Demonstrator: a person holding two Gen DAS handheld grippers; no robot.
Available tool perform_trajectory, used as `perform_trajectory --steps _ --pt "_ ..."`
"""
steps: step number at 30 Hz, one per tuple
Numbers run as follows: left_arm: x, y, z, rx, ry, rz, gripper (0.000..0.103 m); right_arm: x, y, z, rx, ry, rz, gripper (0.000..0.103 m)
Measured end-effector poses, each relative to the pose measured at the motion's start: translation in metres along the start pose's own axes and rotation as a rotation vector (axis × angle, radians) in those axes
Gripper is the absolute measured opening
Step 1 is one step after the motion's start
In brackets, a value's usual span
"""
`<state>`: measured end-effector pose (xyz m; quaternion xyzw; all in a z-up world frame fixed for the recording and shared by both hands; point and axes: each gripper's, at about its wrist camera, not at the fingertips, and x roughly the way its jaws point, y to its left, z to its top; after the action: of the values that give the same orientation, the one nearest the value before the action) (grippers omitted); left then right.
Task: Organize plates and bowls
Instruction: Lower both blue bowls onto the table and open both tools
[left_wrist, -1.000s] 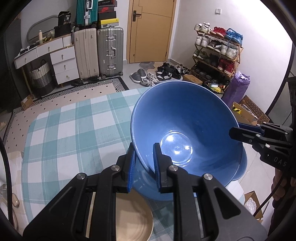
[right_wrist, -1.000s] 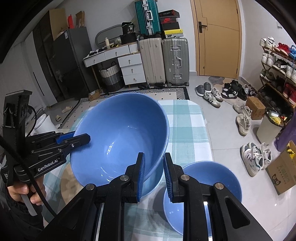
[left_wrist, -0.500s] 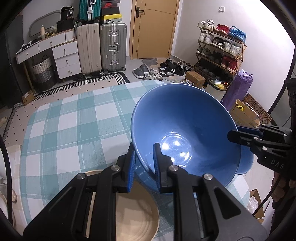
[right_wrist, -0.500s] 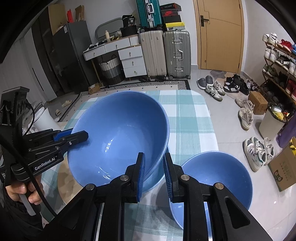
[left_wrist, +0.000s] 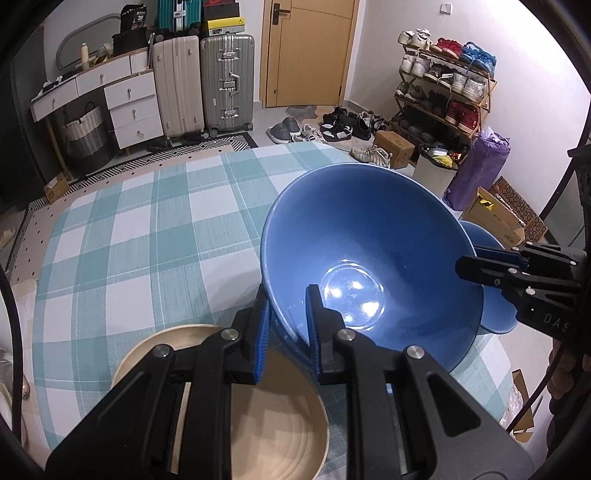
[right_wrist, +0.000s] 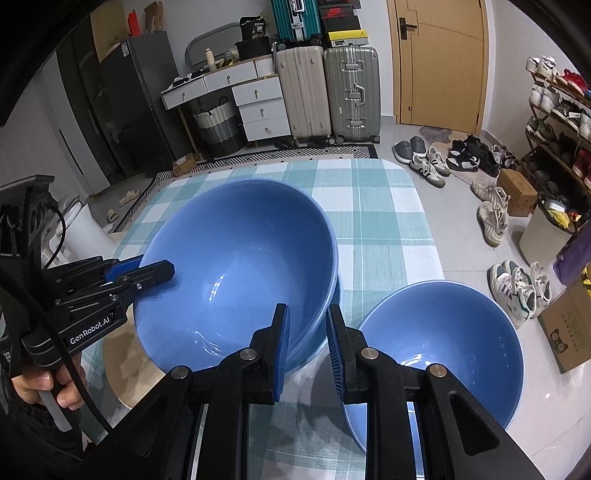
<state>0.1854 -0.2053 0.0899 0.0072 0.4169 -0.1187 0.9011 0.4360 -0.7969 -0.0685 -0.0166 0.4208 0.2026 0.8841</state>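
My left gripper (left_wrist: 286, 319) is shut on the near rim of a large blue bowl (left_wrist: 369, 266) and holds it tilted above the checked tablecloth (left_wrist: 147, 236). In the right wrist view the same bowl (right_wrist: 236, 269) sits over a second blue bowl whose edge shows beneath it. My right gripper (right_wrist: 308, 347) is shut on that bowl's right rim. Another blue bowl (right_wrist: 443, 350) stands to the right at the table's edge. A beige plate (left_wrist: 258, 406) lies below my left gripper.
The table's right edge (right_wrist: 428, 236) drops to a floor with shoes (right_wrist: 491, 218). Suitcases (left_wrist: 207, 85), a white drawer unit (left_wrist: 122, 99), a door and a shoe rack (left_wrist: 447, 92) stand far behind.
Both grippers have drawn back and up with the blue bowl. More of the beige plate and of the separate blue bowl shows now.
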Motion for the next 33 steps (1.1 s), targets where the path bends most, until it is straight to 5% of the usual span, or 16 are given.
perform_trajectory --steps 33 --pt "0.062 0.003 -0.021 0.066 0.016 0.1 0.015 0.033 0.01 -0.011 -0.082 0.036 -0.109 0.022"
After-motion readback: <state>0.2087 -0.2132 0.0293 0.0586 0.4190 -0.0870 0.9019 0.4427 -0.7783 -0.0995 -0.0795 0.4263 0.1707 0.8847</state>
